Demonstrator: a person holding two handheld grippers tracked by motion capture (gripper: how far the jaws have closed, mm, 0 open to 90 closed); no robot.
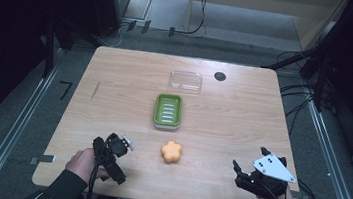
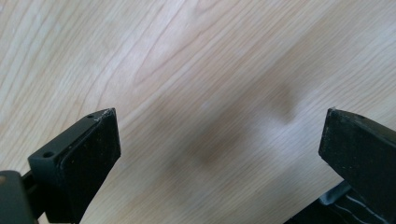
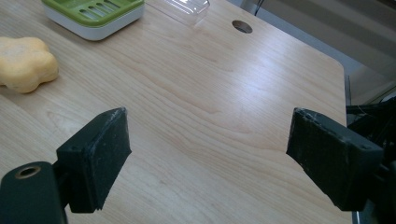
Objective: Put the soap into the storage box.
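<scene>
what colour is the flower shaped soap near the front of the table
Orange-yellow. The soap shows best in the high view, lying alone on the table.

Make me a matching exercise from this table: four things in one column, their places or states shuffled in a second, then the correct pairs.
Things:
1. flower-shaped orange soap
2. green soap dish
3. clear plastic lid
4. right gripper

Places or states:
A. lies farthest from the person, near the round hole in the table
B. open above bare wood, holding nothing
C. sits mid-table, with nothing in it
D. lies on the wood between the dish and the near edge

Pairs: 1-D, 2-C, 3-A, 4-B
</scene>
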